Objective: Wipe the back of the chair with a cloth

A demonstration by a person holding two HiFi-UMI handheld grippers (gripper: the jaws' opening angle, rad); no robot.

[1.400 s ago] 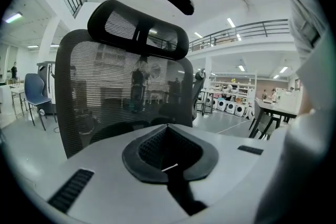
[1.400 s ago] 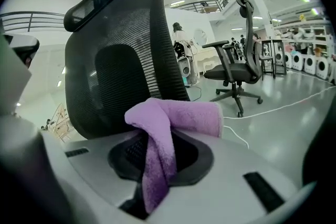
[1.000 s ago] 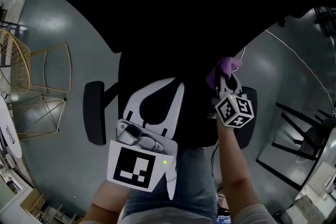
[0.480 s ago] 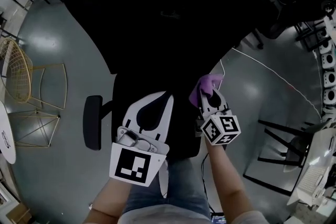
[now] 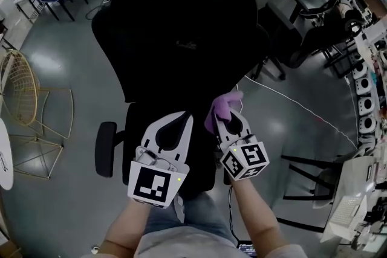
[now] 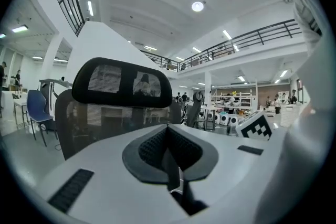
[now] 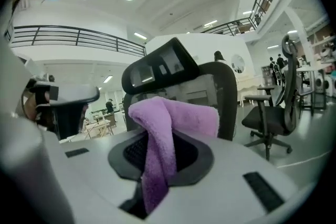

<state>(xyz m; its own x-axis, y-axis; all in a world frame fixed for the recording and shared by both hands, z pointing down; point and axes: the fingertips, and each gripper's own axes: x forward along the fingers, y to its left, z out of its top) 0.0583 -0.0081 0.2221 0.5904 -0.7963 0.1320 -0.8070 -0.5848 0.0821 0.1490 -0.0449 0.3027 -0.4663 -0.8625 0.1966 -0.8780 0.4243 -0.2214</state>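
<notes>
Holding cloth (image 5: 220, 109) clamped in right gripper (image 5: 232, 122), over seat, short of chair back (image 5: 181, 27), no contact. Left gripper (image 5: 175, 122) closed on nothing. Looks like wiping not begun; whole back left to do.

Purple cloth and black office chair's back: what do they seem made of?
Purple cloth: looks like soft terry or microfibre, matte; its surface is fuzzy and it folds limply.
Black office chair's back: seemingly see-through mesh fabric in a solid dark frame, probably plastic; the room shows through it.
</notes>
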